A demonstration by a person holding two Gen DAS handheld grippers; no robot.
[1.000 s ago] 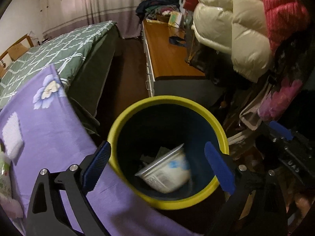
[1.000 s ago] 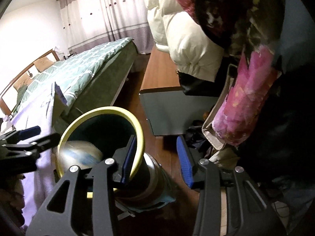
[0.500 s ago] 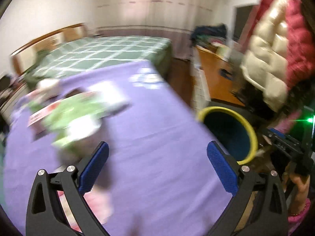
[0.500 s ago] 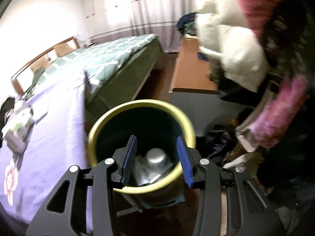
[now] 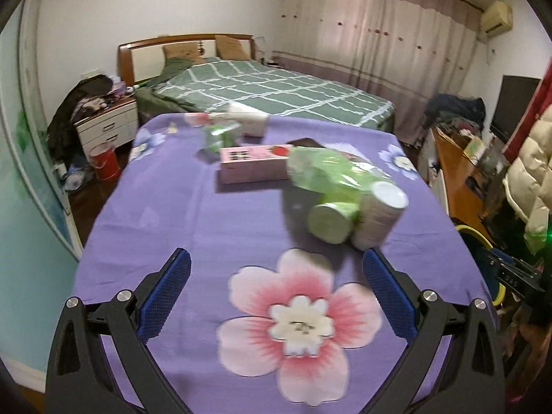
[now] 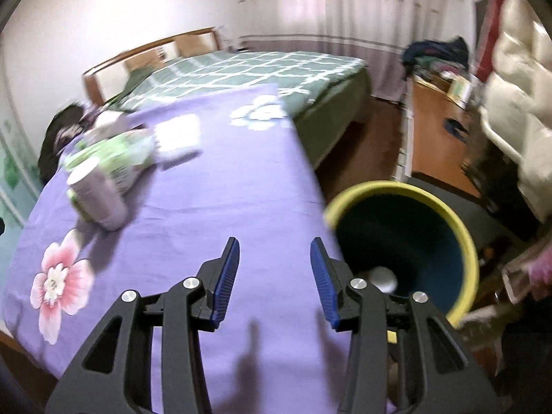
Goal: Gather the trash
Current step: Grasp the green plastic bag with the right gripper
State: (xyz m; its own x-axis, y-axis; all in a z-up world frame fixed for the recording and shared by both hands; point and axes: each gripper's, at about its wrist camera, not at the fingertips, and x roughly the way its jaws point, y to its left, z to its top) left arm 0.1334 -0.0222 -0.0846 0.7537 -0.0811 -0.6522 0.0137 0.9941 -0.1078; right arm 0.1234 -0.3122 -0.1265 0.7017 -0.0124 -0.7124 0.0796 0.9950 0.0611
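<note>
My left gripper (image 5: 276, 289) is open and empty above the purple flowered cloth (image 5: 241, 227). Ahead of it lie a stack of white paper cups (image 5: 377, 217), a green cup stack (image 5: 333, 219), a green plastic bag (image 5: 327, 169) and a pink box (image 5: 253, 164). My right gripper (image 6: 274, 276) is open and empty over the cloth's (image 6: 207, 207) right edge, beside the yellow-rimmed bin (image 6: 407, 238). A pale piece of trash (image 6: 381, 277) lies in the bin. The cups (image 6: 98, 200) lie to its left.
A white container (image 5: 250, 120) and a small green packet (image 5: 219, 136) lie at the cloth's far end. A green checked bed (image 5: 269, 89) stands behind. A wooden cabinet (image 6: 434, 131) and hanging coats (image 6: 517, 79) stand right of the bin. A nightstand (image 5: 107, 124) stands far left.
My left gripper swung away from the bin to face the trash on the cloth. My right gripper released a metallic object into the bin, then moved left over the cloth's edge.
</note>
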